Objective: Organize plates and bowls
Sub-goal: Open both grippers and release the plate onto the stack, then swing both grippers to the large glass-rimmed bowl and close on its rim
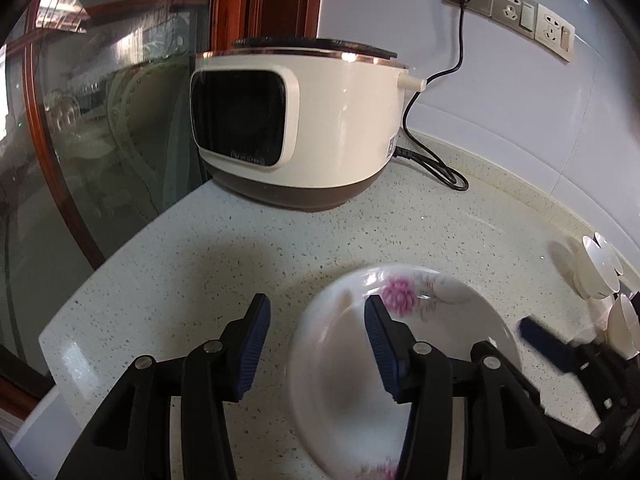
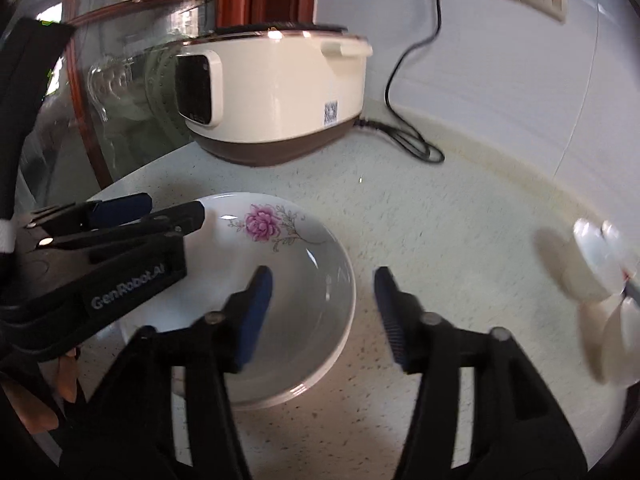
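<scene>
Both grippers' fingers spread: left gripper (image 1: 316,344) straddling plate (image 1: 440,320) rim, seemingly untouched; right gripper (image 2: 322,312) likewise

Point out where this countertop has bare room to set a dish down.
Bare counter lies between the rice cooker and the floral plate, and rightward toward the white bowls. It is crowded around the plate, where the left gripper and right gripper hover open.

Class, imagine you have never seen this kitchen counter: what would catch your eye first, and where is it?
First the white plate with a pink flower, lying on the speckled counter in front, with the open left gripper and right gripper at its opposite edges. Behind it, against the glass in the corner, stands a cream rice cooker, its black cord plugged into a wall socket.
</scene>
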`<move>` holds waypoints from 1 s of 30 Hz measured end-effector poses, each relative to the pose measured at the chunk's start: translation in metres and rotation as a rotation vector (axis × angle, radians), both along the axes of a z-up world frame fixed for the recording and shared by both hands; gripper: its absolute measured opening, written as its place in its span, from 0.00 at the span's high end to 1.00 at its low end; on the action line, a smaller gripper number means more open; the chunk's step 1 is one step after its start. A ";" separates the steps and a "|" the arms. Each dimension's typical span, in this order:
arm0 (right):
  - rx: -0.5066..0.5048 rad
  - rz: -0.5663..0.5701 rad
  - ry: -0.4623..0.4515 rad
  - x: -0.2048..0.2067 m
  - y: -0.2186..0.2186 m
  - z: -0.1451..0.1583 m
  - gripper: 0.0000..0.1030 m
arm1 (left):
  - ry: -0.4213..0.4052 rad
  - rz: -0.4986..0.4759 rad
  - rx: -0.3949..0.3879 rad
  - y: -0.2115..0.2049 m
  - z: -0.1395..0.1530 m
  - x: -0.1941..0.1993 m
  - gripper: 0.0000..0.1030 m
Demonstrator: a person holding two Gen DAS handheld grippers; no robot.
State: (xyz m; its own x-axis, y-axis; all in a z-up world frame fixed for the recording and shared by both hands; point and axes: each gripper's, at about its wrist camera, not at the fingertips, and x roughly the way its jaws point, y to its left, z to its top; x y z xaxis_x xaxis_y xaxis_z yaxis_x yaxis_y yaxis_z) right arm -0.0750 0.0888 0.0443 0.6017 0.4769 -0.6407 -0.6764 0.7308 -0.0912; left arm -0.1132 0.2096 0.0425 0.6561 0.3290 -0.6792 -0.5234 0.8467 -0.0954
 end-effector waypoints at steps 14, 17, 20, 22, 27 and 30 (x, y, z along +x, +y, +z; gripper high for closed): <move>0.143 -0.062 0.161 0.023 -0.059 -0.007 0.34 | -0.035 -0.011 0.098 -0.028 0.017 0.001 0.21; 0.185 -0.095 0.165 0.025 -0.086 -0.003 0.26 | -0.045 -0.040 0.128 -0.048 0.022 0.005 0.18; 0.216 -0.140 0.159 0.028 -0.114 0.001 0.23 | -0.012 -0.092 0.176 -0.075 0.023 0.016 0.18; 0.233 -0.171 0.156 0.031 -0.132 0.003 0.23 | 0.008 -0.138 0.197 -0.093 0.021 0.023 0.18; 0.318 -0.236 0.159 0.038 -0.190 0.021 0.22 | 0.035 -0.240 0.204 -0.136 0.013 0.039 0.18; 0.416 -0.325 0.129 0.044 -0.248 0.043 0.09 | 0.032 -0.316 0.115 -0.159 0.011 0.048 0.18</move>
